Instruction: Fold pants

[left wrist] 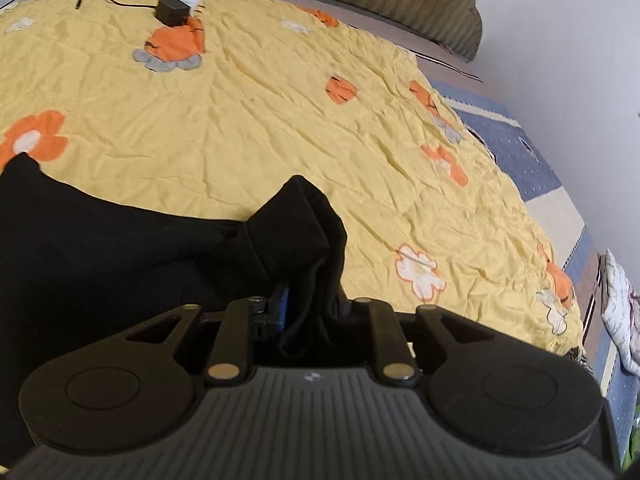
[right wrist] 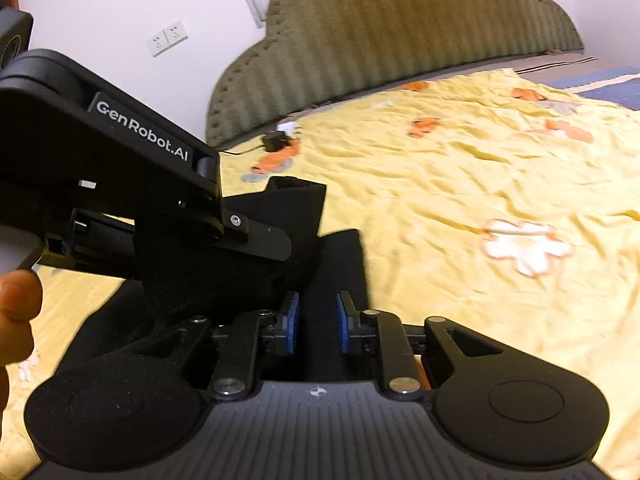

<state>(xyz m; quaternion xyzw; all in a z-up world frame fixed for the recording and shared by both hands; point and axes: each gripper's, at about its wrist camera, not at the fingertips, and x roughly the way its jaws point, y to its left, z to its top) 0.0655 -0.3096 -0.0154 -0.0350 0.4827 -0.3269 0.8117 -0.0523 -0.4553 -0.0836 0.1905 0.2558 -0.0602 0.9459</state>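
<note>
Black pants lie on a yellow flowered bedspread. My left gripper is shut on a bunched corner of the pants, and the fabric sticks up between its fingers. In the right wrist view the left gripper reaches in from the left, holding that raised fold of the pants. My right gripper is open just below it. Its blue pads stand apart over black fabric, with nothing gripped.
A black power adapter with a cable lies at the far side of the bed. A green padded headboard stands behind. A blue patterned sheet shows at the bed's right edge. A hand is at the left.
</note>
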